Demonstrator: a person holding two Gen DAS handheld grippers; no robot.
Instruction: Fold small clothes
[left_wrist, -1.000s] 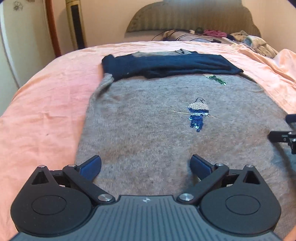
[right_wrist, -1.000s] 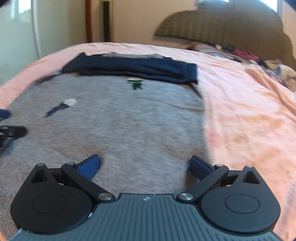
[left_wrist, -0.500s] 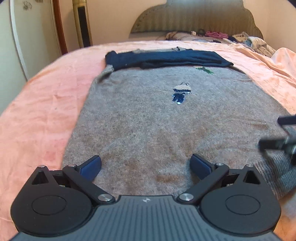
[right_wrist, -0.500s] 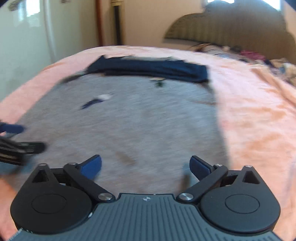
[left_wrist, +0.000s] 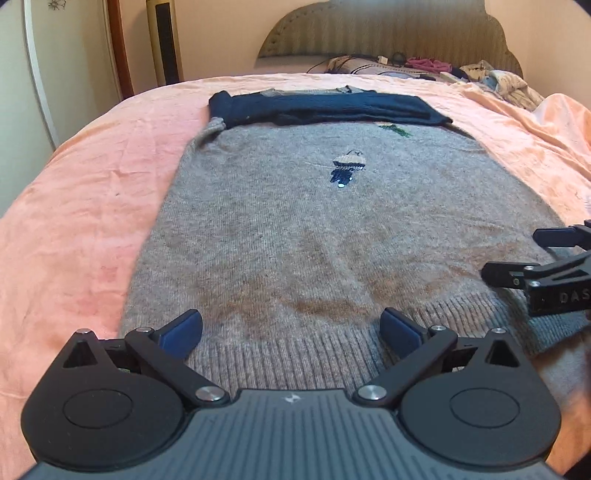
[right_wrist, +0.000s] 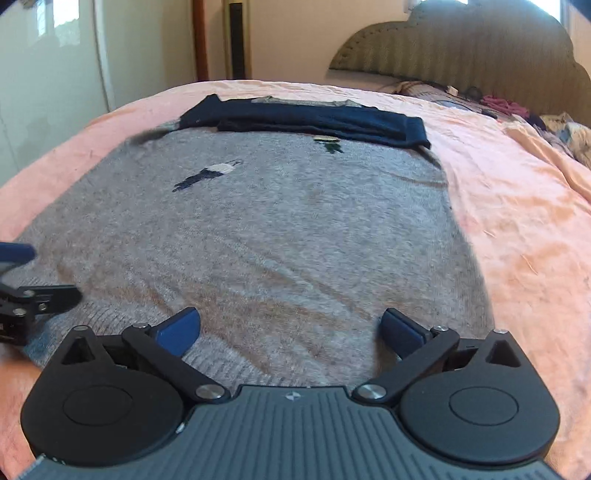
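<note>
A grey knit sweater (left_wrist: 314, 229) lies flat on the bed, its navy sleeves (left_wrist: 325, 107) folded across the top and a small embroidered figure (left_wrist: 347, 166) on the chest. It also shows in the right wrist view (right_wrist: 266, 229). My left gripper (left_wrist: 291, 326) is open and empty, over the left part of the ribbed hem (left_wrist: 295, 354). My right gripper (right_wrist: 291, 326) is open and empty, over the right part of the hem. Each gripper shows at the edge of the other's view, the right one (left_wrist: 546, 266) and the left one (right_wrist: 26, 288).
The sweater lies on a pink bedspread (left_wrist: 92, 206). A padded headboard (left_wrist: 388, 33) stands at the far end with a pile of clothes and pillows (left_wrist: 461, 72) below it. A wall and door frame (left_wrist: 118, 44) are at the far left.
Both grippers have drawn back toward the sweater's near hem, which has come into view under their fingers. Both stayed open. The sweater has not moved.
</note>
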